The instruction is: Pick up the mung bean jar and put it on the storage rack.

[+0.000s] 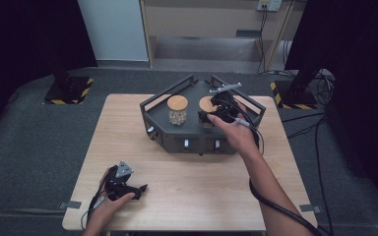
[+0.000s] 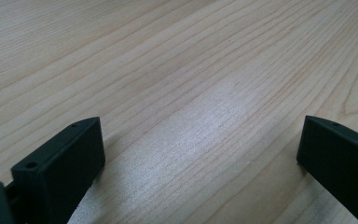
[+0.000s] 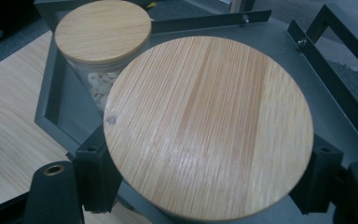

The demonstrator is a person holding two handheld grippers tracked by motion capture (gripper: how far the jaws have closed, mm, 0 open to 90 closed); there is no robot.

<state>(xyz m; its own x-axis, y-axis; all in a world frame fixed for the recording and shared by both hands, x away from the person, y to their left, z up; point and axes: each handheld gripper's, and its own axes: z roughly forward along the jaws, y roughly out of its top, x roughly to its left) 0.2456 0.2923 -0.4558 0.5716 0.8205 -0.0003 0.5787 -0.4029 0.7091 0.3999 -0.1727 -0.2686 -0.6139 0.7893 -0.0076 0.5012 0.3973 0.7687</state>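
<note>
Taking the dark tray (image 1: 157, 129) as the landmark and going left to right: well in front of it and off to its left, near the table's (image 1: 187, 196) front edge, the left gripper (image 1: 134, 189) rests low over the bare wood. In the left gripper view its jaws stand wide apart with nothing between them.

Inside the tray, on its left side, stands a glass jar (image 1: 177, 112) with a round wooden lid, pale pieces showing through the glass. Just beside it to the right, in the tray's right half, is the second jar, whose lid (image 3: 209, 126) is the thing in hand. The right gripper (image 1: 211, 117) reaches in over the tray's front wall, and in the right gripper view its two jaws press against opposite edges of that lid, clamped across its full width.

The lid looks like stiff, light wood with a smooth, slightly glossy face, so the pads could slip on the rim if the squeeze is uneven. The hold across the widest part of the disc seems the right one; off-centre, it would likely tip. The glass body under it is breakable and probably the heavier part. Whether the lid sits loose or tight on the jar cannot be told, so a straight, gentle lift seems safest.
</note>
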